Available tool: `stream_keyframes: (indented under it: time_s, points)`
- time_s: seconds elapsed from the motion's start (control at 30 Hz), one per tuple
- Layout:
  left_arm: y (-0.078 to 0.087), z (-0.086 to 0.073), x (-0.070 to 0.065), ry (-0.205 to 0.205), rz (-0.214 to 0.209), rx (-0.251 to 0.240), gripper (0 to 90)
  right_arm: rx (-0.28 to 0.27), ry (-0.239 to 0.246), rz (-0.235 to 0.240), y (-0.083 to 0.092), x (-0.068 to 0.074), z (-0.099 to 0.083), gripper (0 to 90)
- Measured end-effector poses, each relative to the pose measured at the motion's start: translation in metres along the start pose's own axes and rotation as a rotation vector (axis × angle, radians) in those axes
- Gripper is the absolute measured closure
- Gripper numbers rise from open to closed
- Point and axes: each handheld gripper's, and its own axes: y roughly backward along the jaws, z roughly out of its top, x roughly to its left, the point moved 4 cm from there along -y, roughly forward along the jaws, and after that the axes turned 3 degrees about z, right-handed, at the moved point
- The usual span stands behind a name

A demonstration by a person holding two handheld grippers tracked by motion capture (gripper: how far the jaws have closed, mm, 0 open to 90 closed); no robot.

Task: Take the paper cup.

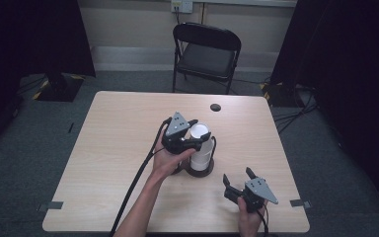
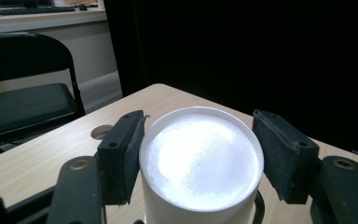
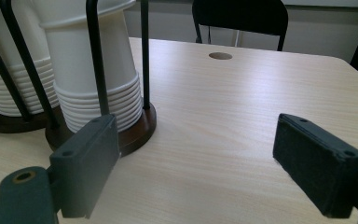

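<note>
An upside-down stack of white paper cups (image 1: 202,154) stands in a black wire holder on a dark round base (image 1: 200,170) near the table's middle. My left gripper (image 1: 198,134) comes in from the left at the stack's top, its pads pressed on both sides of the top cup (image 2: 200,158). The left gripper (image 2: 199,117) holds that cup just below its flat white bottom. My right gripper (image 1: 237,175) hovers open near the front right of the table, nothing between its jaws. The right gripper (image 3: 198,126) faces bare tabletop, with the stack (image 3: 93,70) at its left.
A second cup stack (image 3: 9,70) in its own holder stands beside the first. The light wooden table (image 1: 123,133) has a round cable hole (image 1: 215,107) near its far edge. A black folding chair (image 1: 206,54) stands behind it. Dark curtains hang on both sides.
</note>
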Motion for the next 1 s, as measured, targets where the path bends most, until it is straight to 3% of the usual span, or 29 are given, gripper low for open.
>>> stream_keyframes:
  time_s: [0.47,0.9,1.0]
  points:
    - [0.007,0.007,0.001,0.037,0.02,-0.036,36.2,0.003,0.001,-0.001,0.0,0.0,0.0,13.7]
    - [0.019,0.017,0.001,0.034,0.029,-0.085,36.2,0.003,0.004,-0.002,0.0,0.0,0.0,13.7]
    - [0.024,0.019,0.005,0.058,0.02,-0.097,36.2,0.001,0.0,-0.005,0.0,0.0,0.0,13.4]
